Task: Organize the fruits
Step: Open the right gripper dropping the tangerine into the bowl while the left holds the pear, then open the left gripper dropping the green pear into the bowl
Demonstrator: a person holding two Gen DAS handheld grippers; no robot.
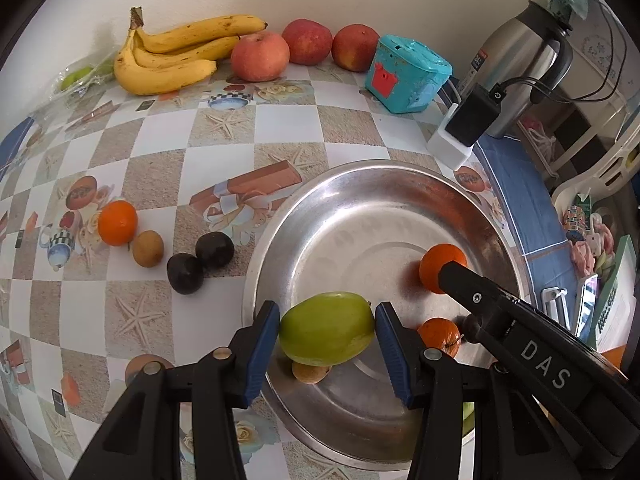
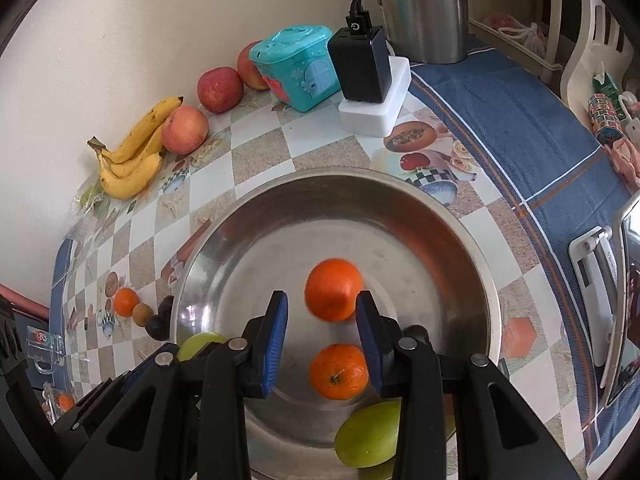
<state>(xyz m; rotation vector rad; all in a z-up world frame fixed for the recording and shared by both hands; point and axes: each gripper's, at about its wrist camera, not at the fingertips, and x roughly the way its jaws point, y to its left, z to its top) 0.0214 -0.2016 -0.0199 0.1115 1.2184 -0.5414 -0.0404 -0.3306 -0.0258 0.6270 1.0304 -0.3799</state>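
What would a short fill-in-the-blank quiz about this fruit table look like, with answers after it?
1. The left gripper has its jaws shut on a ___ fruit.
2. Against the wall, ___ apples sit in a row.
3. Left of them lies a bunch of ___.
4. Two dark fruits lie on the tablecloth outside the metal ___.
Missing words: green; three; bananas; bowl.

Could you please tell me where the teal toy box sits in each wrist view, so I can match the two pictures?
Left wrist: the teal toy box is upper right, by the wall.
Right wrist: upper centre, left of the black charger.
Shared landmark: the steel bowl.
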